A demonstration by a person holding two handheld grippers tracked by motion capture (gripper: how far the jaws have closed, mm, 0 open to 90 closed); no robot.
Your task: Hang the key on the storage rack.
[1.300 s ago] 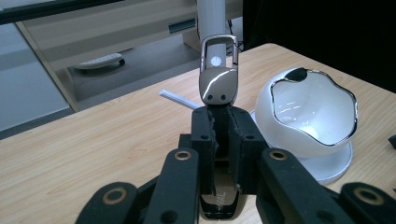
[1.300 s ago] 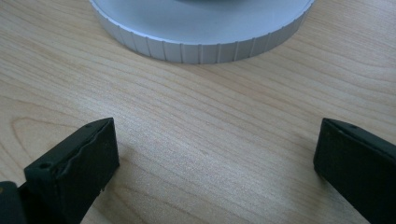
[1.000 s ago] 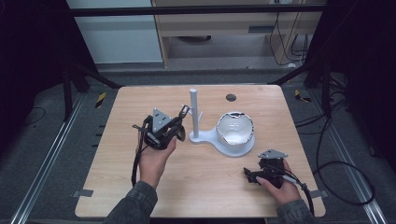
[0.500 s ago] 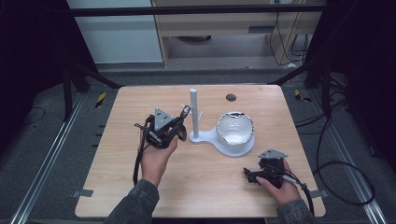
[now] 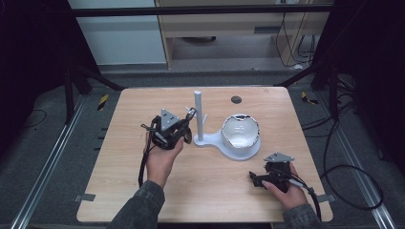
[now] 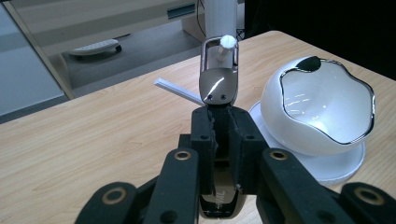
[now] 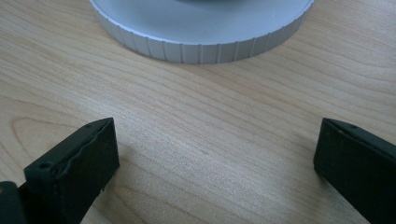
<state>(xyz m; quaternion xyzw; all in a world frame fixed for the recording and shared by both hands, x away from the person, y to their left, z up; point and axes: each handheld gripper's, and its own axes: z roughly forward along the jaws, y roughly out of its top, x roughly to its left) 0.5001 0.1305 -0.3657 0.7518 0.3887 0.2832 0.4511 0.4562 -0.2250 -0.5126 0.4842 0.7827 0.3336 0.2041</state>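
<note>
My left gripper is shut on a shiny metal piece with a rectangular loop at its far end. The loop sits around the tip of a short white peg on the upright white post of a stand. The stand's base also carries a white bowl with a wavy chrome rim, to the right of the post. My right gripper rests near the table's front right corner. Its jaws stand wide open with bare wood between them, facing the stand's ribbed round base.
A thin white arm sticks out low from the post. The wooden table has a small dark round hole near its far edge. Black frame bars and cables lie around the table.
The left gripper has edged slightly to the right toward the post with the metal piece in it. The right gripper has not moved.
</note>
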